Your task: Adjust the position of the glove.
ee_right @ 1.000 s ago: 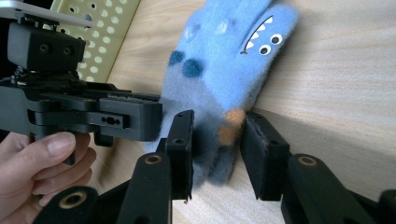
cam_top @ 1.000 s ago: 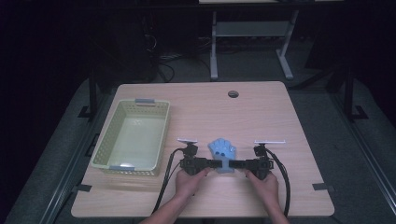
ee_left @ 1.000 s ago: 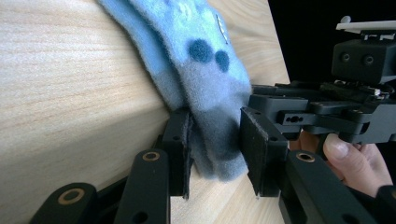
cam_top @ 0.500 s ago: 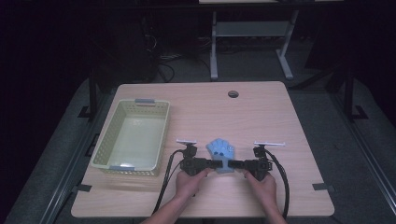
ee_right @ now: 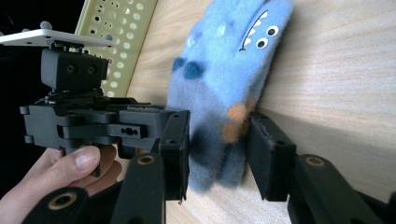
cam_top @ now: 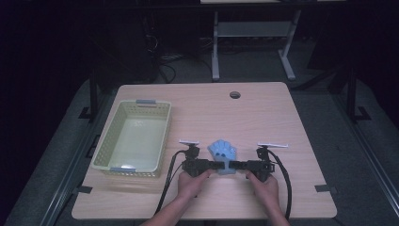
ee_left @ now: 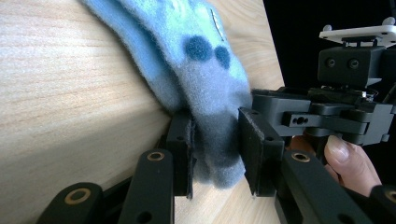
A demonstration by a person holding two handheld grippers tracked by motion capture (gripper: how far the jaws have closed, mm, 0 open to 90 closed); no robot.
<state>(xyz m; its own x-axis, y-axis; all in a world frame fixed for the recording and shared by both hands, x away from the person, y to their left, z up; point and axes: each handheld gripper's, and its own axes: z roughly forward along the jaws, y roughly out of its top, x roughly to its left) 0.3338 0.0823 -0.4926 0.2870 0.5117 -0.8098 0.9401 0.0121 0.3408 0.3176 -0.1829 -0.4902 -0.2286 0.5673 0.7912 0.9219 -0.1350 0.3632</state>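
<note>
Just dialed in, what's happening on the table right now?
A person is working a pair of handheld tongs at the near edge of the wooden table. The left tongs and the right tongs face each other, and each has its jaws on either side of one end of a fuzzy blue monster sock that lies on the table between them. The jaws sit close against the fabric, but a firm clamp cannot be confirmed. A pale yellow-green plastic basket stands to the left, with nothing visible in it.
</note>
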